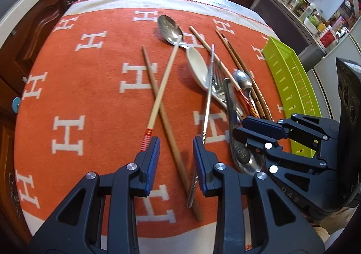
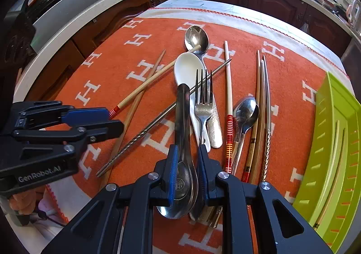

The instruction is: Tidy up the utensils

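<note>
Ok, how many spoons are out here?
4: large steel spoon farthest, white spoon beside it, dark spoon between right gripper fingers, teaspoon by the chopsticks. Others may be hidden.

The fork [image 2: 203,105] handle disappears beneath the right gripper's fingers [image 2: 206,177].

Both grippers are black plastic linkages with silver screws. The left gripper [image 1: 176,157] has ribbed blue pads [image 1: 150,164]; the right gripper [image 2: 186,172] matches. White "GenRobot.AI" lettering marks the left housing.

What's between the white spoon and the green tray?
Right wrist view: going from the white spoon to the green tray, a fork, a red-banded chopstick, a small steel spoon, then a chopstick bundle.
</note>
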Demonstrator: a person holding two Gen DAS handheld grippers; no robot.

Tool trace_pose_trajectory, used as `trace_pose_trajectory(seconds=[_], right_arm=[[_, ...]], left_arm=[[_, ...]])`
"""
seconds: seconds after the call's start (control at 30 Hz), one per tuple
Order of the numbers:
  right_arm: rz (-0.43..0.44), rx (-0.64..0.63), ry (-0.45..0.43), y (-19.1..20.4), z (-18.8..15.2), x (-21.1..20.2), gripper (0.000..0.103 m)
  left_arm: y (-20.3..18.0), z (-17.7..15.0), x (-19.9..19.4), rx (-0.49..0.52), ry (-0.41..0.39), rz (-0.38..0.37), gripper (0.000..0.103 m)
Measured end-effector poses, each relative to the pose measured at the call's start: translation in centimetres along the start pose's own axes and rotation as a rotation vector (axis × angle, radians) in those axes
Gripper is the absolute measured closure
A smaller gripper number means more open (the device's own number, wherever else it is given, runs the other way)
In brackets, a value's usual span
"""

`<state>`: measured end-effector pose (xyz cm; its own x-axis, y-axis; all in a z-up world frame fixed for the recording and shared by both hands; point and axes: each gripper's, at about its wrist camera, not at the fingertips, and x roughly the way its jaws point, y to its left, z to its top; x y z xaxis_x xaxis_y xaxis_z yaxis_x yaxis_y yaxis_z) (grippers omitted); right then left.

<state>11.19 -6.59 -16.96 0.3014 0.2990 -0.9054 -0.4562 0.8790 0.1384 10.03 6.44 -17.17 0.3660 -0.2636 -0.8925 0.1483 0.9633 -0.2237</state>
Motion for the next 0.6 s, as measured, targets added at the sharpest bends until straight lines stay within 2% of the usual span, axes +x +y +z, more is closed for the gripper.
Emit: trace_pose_trajectory(seconds=[0.13, 0.33, 0.5, 0.53, 0.6], right_arm=[[0.022, -0.025, -0.002, 0.2, 0.0, 0.0, 0.085], [0.009, -0.032, 0.027, 0.0, 0.1, 1.0, 0.085], [-0.002, -0.072, 0.01, 0.3, -0.1, 1.1, 0.085], [-0.006, -0.08, 0.005, 0.4, -0.2, 1.1, 0.085], [-0.008, -0.092, -0.004, 0.7, -0.4, 1.1, 0.096]], left_arm=[[-0.6, 0.4, 0.8, 0.021, 0.013, -0.023, 0.076], [-1.7, 1.0, 1.8, 0.063, 0.017, -0.029, 0.076], [-2.1, 1.2, 2.4, 0.07, 0.037, -0.046, 0.076], [-2.1, 1.2, 2.4, 0.069, 0.038, -0.049, 0.076], [-2.1, 1.2, 2.5, 0.069, 0.037, -0.047, 0.076]])
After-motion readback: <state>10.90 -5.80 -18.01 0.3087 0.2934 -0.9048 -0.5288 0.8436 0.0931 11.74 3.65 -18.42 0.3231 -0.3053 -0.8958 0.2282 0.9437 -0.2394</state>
